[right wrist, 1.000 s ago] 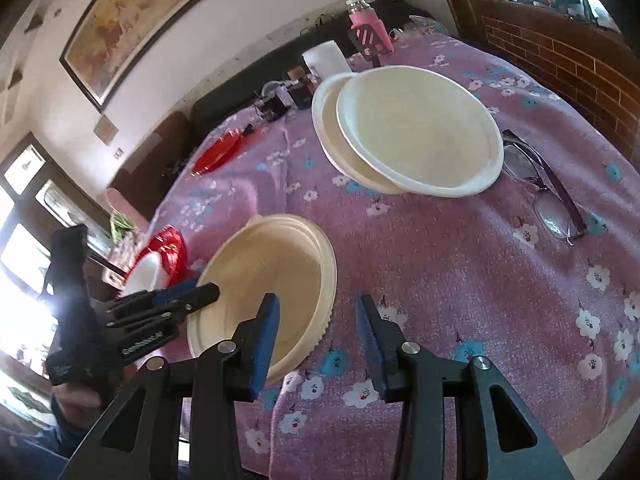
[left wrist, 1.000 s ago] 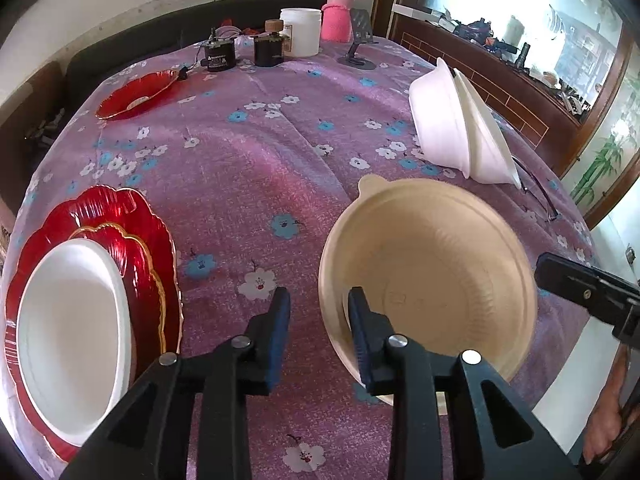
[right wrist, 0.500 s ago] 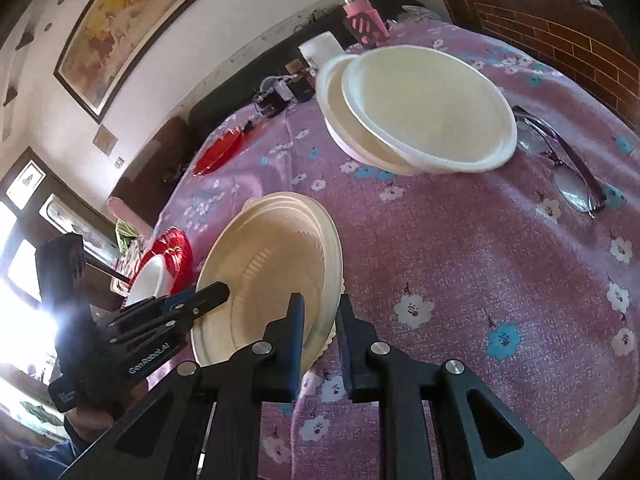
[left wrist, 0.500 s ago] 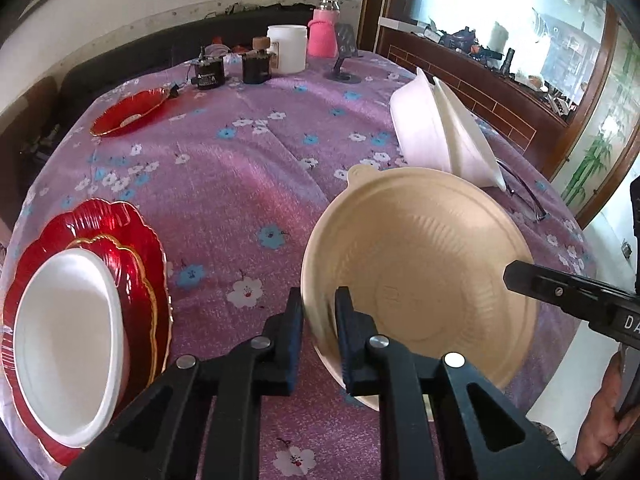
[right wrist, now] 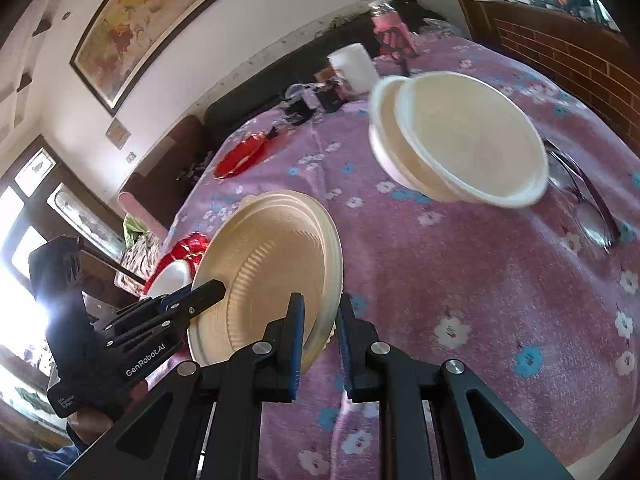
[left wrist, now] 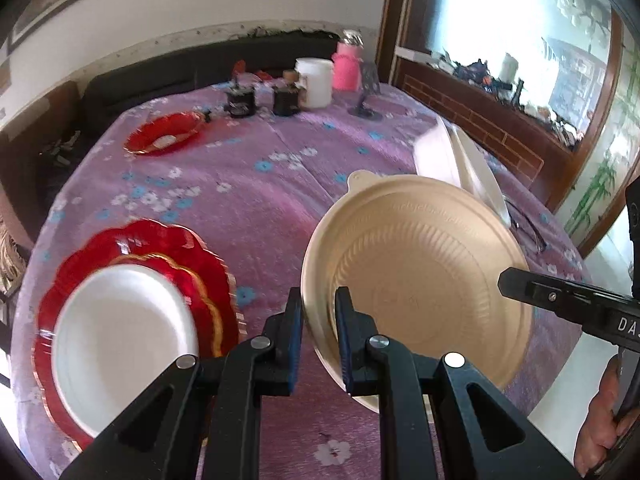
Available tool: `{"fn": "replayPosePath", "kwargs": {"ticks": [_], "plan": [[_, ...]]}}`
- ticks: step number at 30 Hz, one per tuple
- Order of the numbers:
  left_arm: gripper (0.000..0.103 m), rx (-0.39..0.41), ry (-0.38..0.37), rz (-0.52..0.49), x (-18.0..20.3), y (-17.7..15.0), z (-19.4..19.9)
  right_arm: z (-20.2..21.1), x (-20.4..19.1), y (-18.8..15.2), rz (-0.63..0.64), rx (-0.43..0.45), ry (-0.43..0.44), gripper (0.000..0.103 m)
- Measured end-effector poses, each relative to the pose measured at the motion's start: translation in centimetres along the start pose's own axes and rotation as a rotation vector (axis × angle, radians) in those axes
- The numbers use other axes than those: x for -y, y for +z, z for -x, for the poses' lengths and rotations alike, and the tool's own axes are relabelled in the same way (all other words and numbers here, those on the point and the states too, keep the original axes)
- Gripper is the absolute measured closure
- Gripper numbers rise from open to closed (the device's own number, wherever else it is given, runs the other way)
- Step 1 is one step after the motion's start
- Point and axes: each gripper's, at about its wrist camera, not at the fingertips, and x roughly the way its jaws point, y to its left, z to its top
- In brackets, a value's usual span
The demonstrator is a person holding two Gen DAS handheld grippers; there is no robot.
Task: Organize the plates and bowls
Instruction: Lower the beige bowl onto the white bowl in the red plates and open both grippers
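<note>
A tan round bowl (left wrist: 420, 280) is held tilted above the purple tablecloth; it also shows in the right wrist view (right wrist: 268, 276). My left gripper (left wrist: 318, 320) is shut on its left rim. My right gripper (right wrist: 318, 324) is shut on its opposite rim. Two nested white bowls (right wrist: 460, 140) sit at the far right of the table, seen also in the left wrist view (left wrist: 456, 164). A white plate (left wrist: 120, 340) lies on stacked red plates (left wrist: 192, 248) at the near left. A small red plate (left wrist: 164, 138) lies further back.
Eyeglasses (right wrist: 584, 200) lie right of the white bowls. A white cup (left wrist: 316, 82), a pink bottle (left wrist: 346, 66) and dark jars (left wrist: 240, 100) stand at the table's far edge. A brick ledge (left wrist: 480, 120) runs along the right.
Both grippers closed on the tan bowl's rims and lifted it; it now tilts higher above the cloth than before.
</note>
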Motion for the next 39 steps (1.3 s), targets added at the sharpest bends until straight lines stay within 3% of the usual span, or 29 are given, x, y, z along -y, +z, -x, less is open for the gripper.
{"fn": "replayPosePath", "kwargs": {"ticks": [12,22,39], "plan": [[0.088,0.101,0.102,0.115,-7.5,0.2,5.1,-3.5,-7.3,1.7,0.075,-0.063,0.137,0.085],[0.088,0.127,0.198,0.225,-13.7,-1.4,7.7,-8.2,-13.2,1.4,0.135,-0.138,0.214,0.084],[0.088,0.066,0.222,0.299,-17.2,-3.3,6.7,-12.8,-14.9,-0.2,0.106,-0.263,0.240,0.083]]}}
